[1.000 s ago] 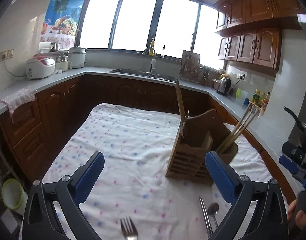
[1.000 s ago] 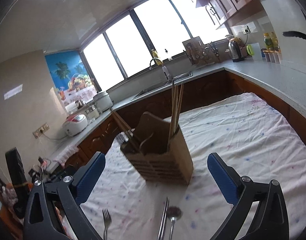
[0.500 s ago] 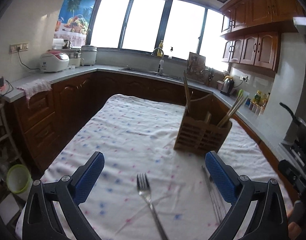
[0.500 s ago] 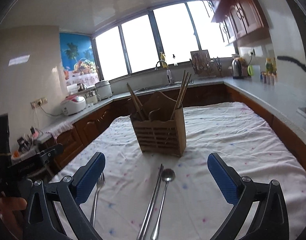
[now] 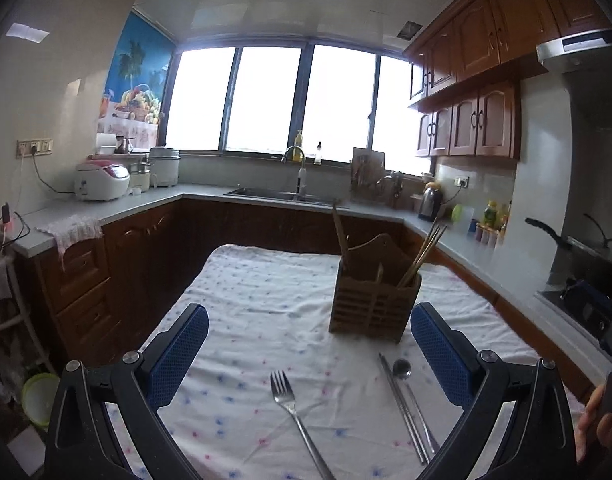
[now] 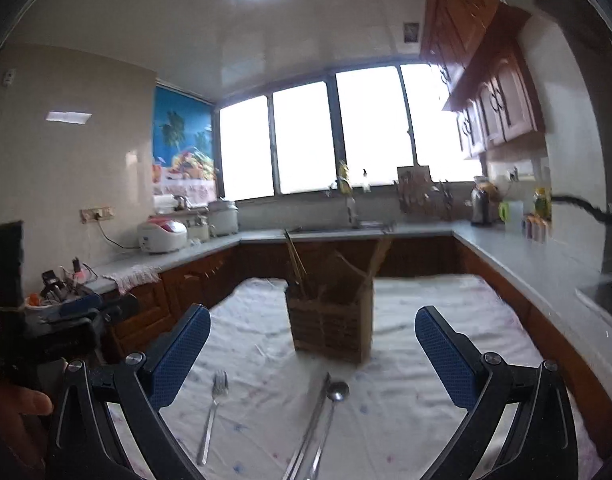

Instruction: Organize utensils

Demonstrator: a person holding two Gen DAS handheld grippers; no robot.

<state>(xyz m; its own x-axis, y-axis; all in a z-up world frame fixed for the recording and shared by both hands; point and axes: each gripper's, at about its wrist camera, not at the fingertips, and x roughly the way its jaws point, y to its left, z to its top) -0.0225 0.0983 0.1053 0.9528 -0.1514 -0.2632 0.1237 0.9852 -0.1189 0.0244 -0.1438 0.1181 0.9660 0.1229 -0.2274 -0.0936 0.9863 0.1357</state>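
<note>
Both grippers gaped wide above the spotted tablecloth, grasping nothing.

The left gripper (image 5: 308,352) and right gripper (image 6: 312,354) hung released over the tablecloth (image 5: 265,296). Between their fingers lay a fork (image 5: 293,408), and to its right a spoon (image 5: 404,372) touching a pair of metal chopsticks (image 5: 400,400). Beyond them stood the wooden utensil holder (image 5: 372,304), with wooden chopsticks (image 5: 424,248) leaning inside.
</note>
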